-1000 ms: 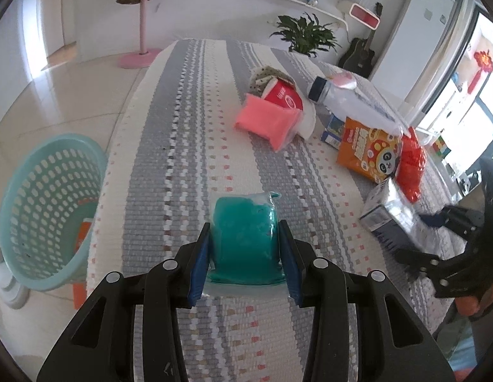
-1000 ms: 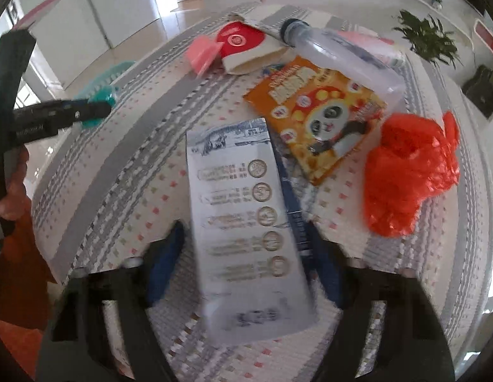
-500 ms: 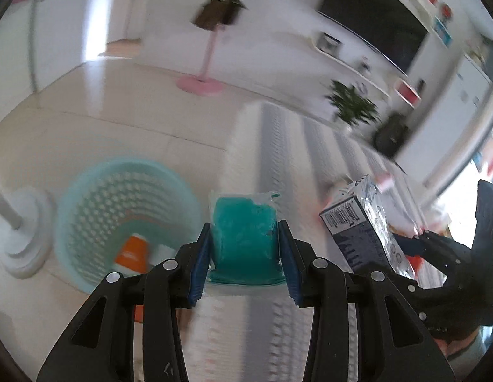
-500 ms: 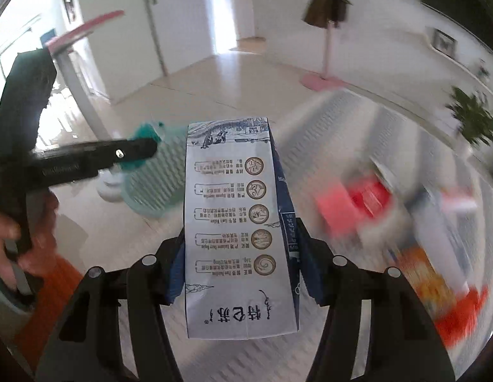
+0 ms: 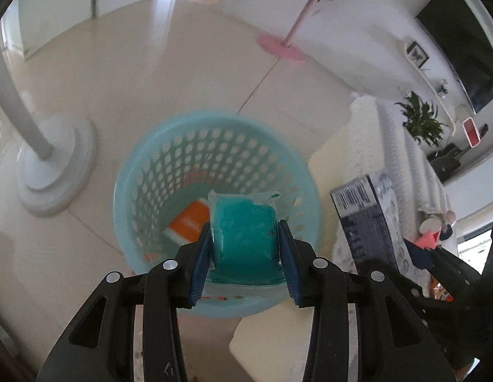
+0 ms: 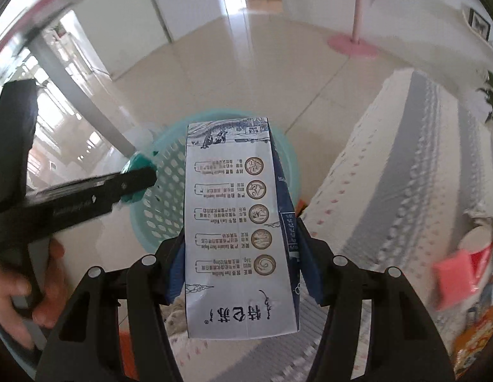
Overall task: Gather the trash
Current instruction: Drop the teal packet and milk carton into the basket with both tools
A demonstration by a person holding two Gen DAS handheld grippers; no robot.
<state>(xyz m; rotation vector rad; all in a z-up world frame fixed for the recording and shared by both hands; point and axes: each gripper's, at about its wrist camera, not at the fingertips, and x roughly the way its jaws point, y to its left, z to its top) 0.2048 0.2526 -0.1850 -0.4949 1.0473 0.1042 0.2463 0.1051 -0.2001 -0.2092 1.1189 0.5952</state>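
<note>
My left gripper (image 5: pixel 245 238) is shut on a teal packet (image 5: pixel 245 232) and holds it over the mouth of the light-blue perforated basket (image 5: pixel 170 165) on the floor. An orange-and-white box (image 5: pixel 187 221) lies in the basket's bottom. My right gripper (image 6: pixel 240 245) is shut on a white-and-blue milk carton (image 6: pixel 237 229), held near the basket (image 6: pixel 165 191); the carton also shows in the left wrist view (image 5: pixel 372 222). The left gripper with the teal packet (image 6: pixel 136 172) shows at left in the right wrist view.
The table with the striped cloth (image 6: pixel 405 175) stands to the right of the basket; a red cup (image 6: pixel 479 248), a pink packet (image 6: pixel 453 280) and an orange snack bag (image 6: pixel 472 343) lie on it. A white fan base (image 5: pixel 52 165) stands left of the basket. A pink stand base (image 5: pixel 280 47) is far back.
Both grippers have swung left from over the table to the basket, each still holding its item. The teal packet is now over the basket's opening.
</note>
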